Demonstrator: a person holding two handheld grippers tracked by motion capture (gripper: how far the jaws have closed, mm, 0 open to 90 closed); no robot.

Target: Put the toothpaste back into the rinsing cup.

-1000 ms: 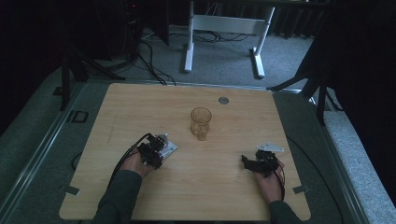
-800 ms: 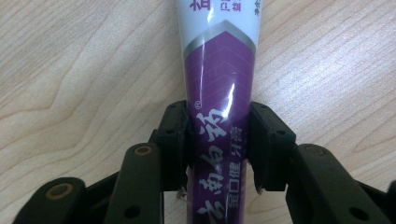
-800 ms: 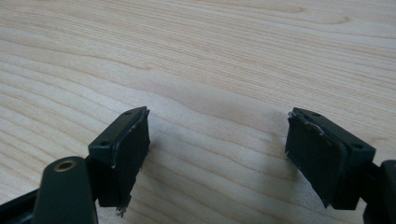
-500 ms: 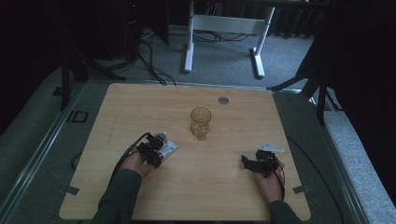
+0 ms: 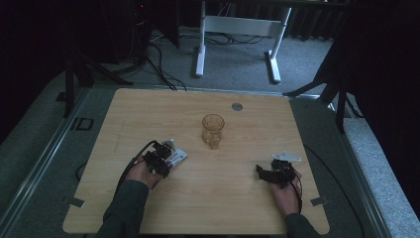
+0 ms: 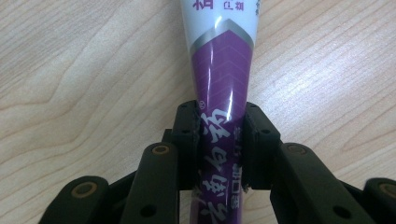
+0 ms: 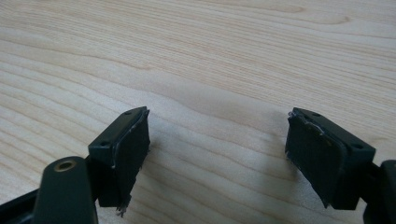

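Observation:
A purple and white tube [image 6: 219, 60] lies flat on the wooden table [image 5: 148, 109], left of the middle. My left gripper [image 6: 219, 126] has just been closing its jaws, and both pads now press on the tube's purple end. In the high view the left gripper [image 5: 163, 161] rests low on the table with the tube [image 5: 177, 157] sticking out toward the upper right. My right gripper [image 5: 262, 171] sits near the right front of the table. Its jaws [image 7: 219, 140] stand wide apart over bare wood with nothing between them.
An amber drinking glass [image 5: 213, 130] stands upright near the table's middle, between and beyond the two grippers. A small round grey cap [image 5: 237, 106] sits in the tabletop farther back. A white frame [image 5: 237, 29] and cables lie on the floor behind the table.

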